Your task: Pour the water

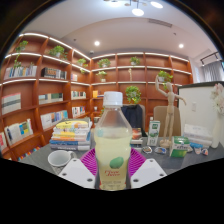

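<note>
A clear plastic bottle stands upright between the gripper's two fingers, its white cap at the top and a green label low on its body. The magenta pads show on either side of the bottle's lower part and seem to press against it, so the fingers look closed on the bottle. Pale liquid fills much of it.

Beyond the fingers lies a cluttered desk. A white bowl sits just to the left of the bottle, and behind it rises a stack of books. To the right, small boxes and packets are scattered across the desk; they are too small to make out.

Wooden bookshelves line the back walls of the room, lit along their edges, with potted plants on several ledges. A whiteboard stands at the right. Ceiling lights glow overhead.
</note>
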